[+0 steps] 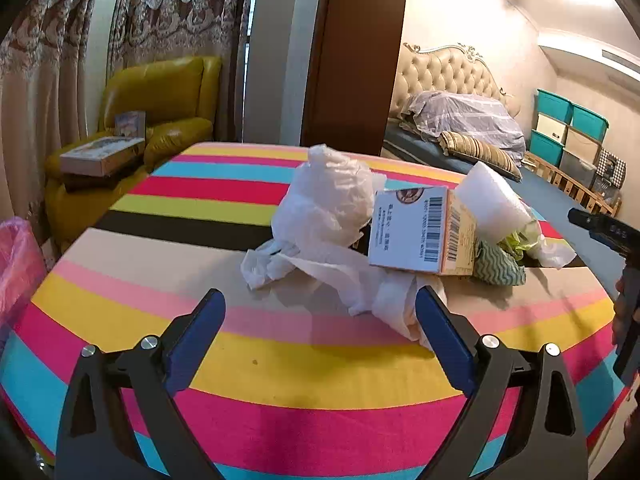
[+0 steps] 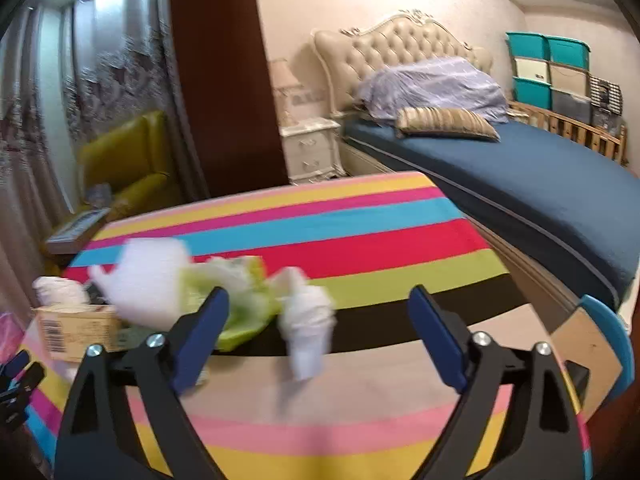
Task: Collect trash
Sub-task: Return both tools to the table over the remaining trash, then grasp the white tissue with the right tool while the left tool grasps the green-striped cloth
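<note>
- Left wrist view: the left tool fills the bottom of the frame with its two blue pads spread wide and nothing between them; the right pad sits just beside the near end of a crumpled white tissue, and whether they touch cannot be told.
- The trash lies in a heap at the centre and centre right of the frame on the striped worktop: a crumpled white plastic bag at the back, the tissue trailing toward the bottom, a small cardboard box with barcodes tipped on its side just right of the bag, a piece of white foam behind the box, and a green patterned cloth beside the box's right end.
- At the right edge the right tool juts in as a dark shape.
- A pink bag shows at the left edge, a yellow armchair at the upper left.
- Right wrist view: the right tool stands open at the bottom of the frame, pads well apart, gripping nothing; a blurred wad of white tissue lies on the worktop between and beyond them.
- Left of that wad are a yellow-green wrapper, the white foam and the cardboard box, all at the lower left.
- A bed with a blue cover fills the right side.
</note>
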Available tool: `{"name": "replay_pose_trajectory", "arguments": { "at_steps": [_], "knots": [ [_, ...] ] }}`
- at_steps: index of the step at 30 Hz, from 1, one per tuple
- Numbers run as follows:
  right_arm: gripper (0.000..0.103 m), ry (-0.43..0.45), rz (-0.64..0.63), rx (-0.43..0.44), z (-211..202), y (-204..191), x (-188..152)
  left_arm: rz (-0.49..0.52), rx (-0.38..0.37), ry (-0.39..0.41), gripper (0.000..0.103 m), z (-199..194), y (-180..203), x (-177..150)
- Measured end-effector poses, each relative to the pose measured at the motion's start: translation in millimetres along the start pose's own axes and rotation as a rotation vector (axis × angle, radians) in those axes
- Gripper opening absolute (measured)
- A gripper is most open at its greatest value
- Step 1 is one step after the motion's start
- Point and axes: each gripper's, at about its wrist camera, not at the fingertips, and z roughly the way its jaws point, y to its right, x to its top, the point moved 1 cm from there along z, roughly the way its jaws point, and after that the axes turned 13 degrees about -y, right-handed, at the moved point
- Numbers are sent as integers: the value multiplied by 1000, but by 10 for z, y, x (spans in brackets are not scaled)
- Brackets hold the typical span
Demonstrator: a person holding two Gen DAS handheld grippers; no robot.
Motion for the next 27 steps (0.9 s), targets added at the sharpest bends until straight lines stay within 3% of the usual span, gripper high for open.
{"name": "replay_pose_trajectory", "arguments": {
  "at_steps": [3,5,10,17,19,22,27],
  "knots": [
    [65,-55,21,-32,191,61,62,-36,-20,-20,90,31,-75,-13],
    [62,-77,42,-26,299,49,104,-65,-39,-25,90,11,-164,-24],
    [62,-102,12,-15,515,-65,173,-98,-59,-52,90,64,-224,-21],
    [62,-194,-38,3,843,-258,198,-44,-25,-36,90,35,-115,-35],
    [53,-201,-50,28,859,-293,196,-26,-16,-29,90,20,-84,-48],
    [31,-205,-77,88,823,-326,158,-19,-13,-30,90,12,-75,-44],
    [24,-163,-104,137,557,-358,-35,-32,-15,-31,90,-2,-100,-46]
  ]
}}
